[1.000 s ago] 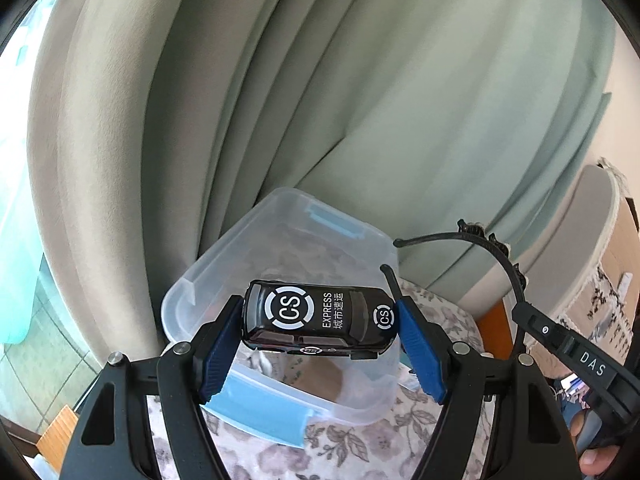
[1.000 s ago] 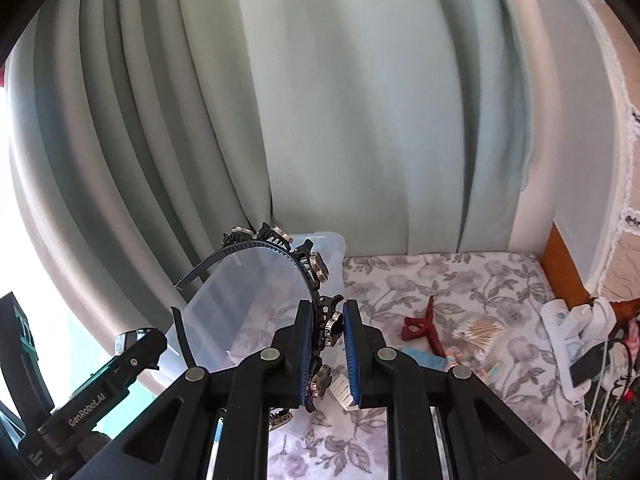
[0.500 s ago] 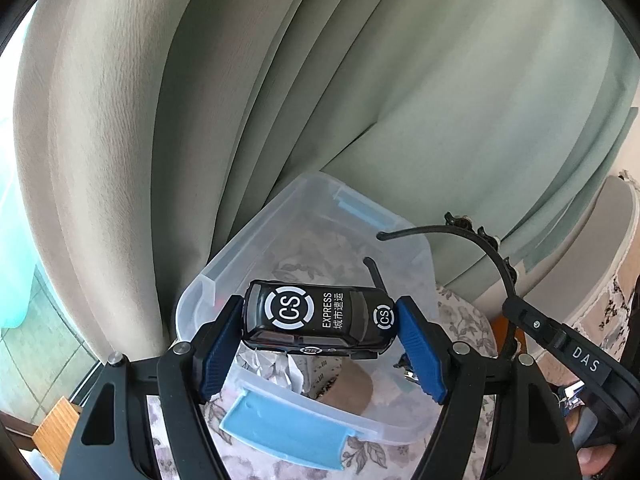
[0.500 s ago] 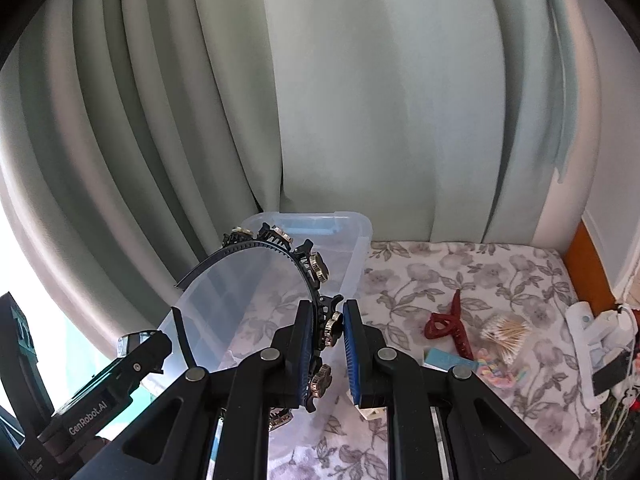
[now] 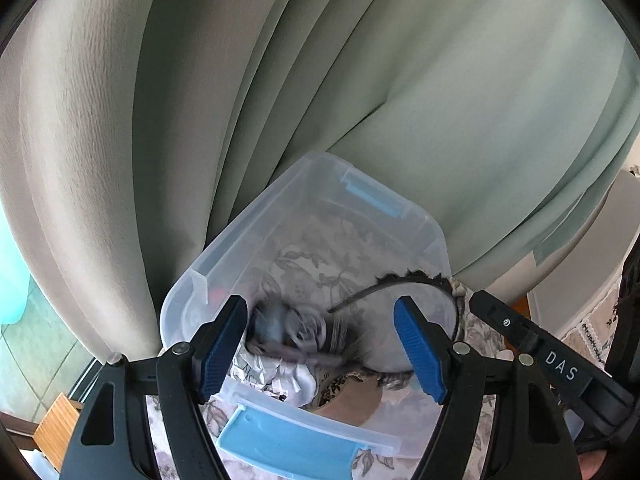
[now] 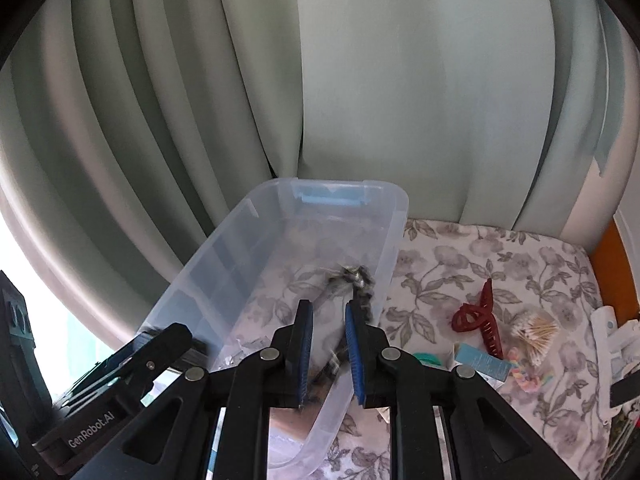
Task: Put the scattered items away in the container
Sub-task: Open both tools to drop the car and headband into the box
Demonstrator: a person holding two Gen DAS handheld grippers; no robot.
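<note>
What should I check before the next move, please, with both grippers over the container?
1. Left gripper open, empty: ok.
2. Right gripper open, empty: ok.
3. Headband settled inside the container: cannot tell; one end is near the rim.
4. Red hair claw lying free for pickup: ok.
5. All items in: not ok; hair claw and cotton swabs lie on the tablecloth.
</note>
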